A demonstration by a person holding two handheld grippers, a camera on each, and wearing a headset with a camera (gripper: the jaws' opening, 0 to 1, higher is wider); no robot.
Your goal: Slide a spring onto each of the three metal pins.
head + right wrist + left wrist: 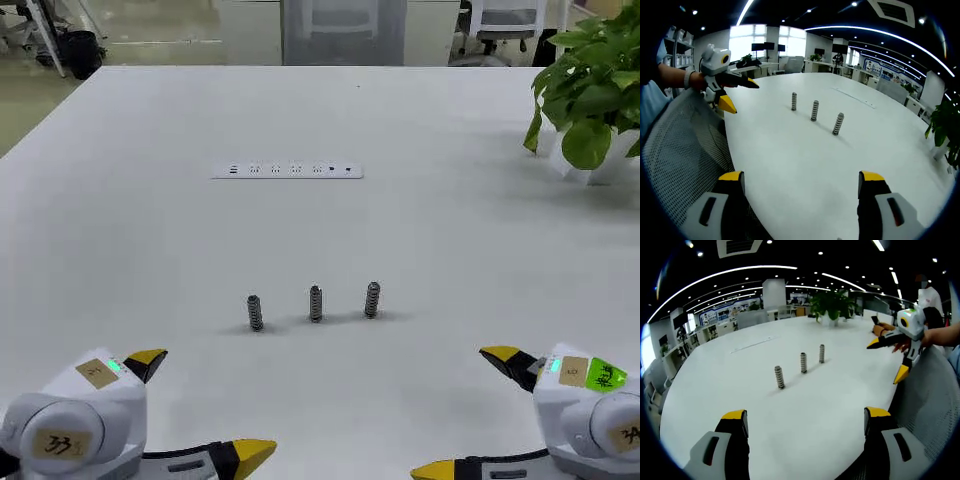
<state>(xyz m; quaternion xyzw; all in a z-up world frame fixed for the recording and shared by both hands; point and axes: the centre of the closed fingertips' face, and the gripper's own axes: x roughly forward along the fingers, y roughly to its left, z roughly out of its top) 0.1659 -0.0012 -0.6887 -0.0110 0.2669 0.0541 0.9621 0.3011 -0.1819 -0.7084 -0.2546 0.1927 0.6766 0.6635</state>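
Three coiled metal springs stand upright in a row on the white table: left spring, middle spring, right spring. I cannot make out any pin apart from the coils. The same row appears in the left gripper view and in the right gripper view. My left gripper hovers open at the near left, empty and well short of the springs. At the near right, my right gripper is open too, with nothing between its yellow-tipped fingers.
A white power strip lies beyond the springs. A potted plant stands at the far right edge. Office chairs sit past the far edge. A grey mesh chair back is close behind the near edge.
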